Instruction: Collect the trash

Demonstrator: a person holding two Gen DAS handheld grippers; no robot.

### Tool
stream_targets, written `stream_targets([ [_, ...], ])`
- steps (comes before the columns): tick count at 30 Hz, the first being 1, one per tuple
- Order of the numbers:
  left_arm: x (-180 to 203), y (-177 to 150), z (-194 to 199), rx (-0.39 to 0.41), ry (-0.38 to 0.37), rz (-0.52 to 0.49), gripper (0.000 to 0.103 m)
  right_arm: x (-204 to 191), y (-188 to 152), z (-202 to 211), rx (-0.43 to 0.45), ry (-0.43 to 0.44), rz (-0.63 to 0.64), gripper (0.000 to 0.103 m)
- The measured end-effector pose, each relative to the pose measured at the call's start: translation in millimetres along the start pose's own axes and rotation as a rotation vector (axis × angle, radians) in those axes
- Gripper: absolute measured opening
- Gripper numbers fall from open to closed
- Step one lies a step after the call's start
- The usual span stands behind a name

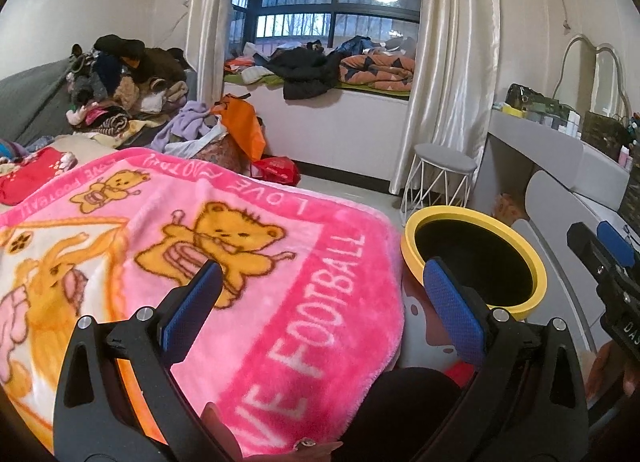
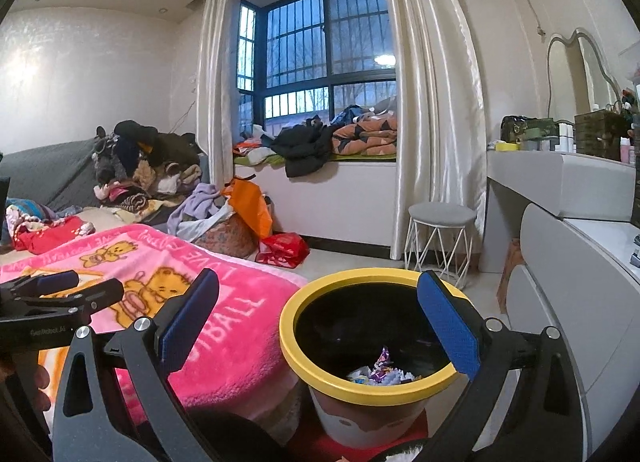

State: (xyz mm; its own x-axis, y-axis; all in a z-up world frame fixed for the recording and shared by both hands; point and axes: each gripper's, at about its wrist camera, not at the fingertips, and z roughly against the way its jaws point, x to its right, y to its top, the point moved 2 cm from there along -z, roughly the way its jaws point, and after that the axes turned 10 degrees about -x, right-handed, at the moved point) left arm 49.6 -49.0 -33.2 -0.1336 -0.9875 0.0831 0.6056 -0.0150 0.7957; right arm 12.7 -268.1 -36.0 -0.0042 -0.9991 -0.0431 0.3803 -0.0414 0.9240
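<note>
A round bin with a yellow rim (image 2: 316, 372) (image 1: 412, 258) stands beside the bed. Crumpled wrappers (image 2: 378, 370) lie at its bottom, seen in the right wrist view. My right gripper (image 2: 318, 314) hangs open just above the bin's mouth, nothing between its blue pads. My left gripper (image 1: 324, 298) is open too, over the corner of the pink bear blanket (image 1: 240, 262) (image 2: 224, 326), with its right finger in front of the bin's rim. The right gripper (image 1: 604, 254) shows at the right edge of the left wrist view, and the left gripper (image 2: 68, 290) shows at the left edge of the right wrist view.
Piled clothes (image 1: 120, 81) and an orange bag (image 1: 240, 125) lie at the bed's far end, a red bag (image 2: 284, 248) on the floor. A grey stool (image 2: 440, 238) stands by the curtain. A white dresser (image 2: 568, 262) with bottles runs along the right.
</note>
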Motion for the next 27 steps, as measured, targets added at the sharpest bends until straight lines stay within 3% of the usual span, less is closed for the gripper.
stream_targets([
  [27,-2.8,-0.6,0.6,0.002,0.003,0.003,0.092,-3.9,0.5,-2.2,-0.002,0.004,0.002,0.097],
])
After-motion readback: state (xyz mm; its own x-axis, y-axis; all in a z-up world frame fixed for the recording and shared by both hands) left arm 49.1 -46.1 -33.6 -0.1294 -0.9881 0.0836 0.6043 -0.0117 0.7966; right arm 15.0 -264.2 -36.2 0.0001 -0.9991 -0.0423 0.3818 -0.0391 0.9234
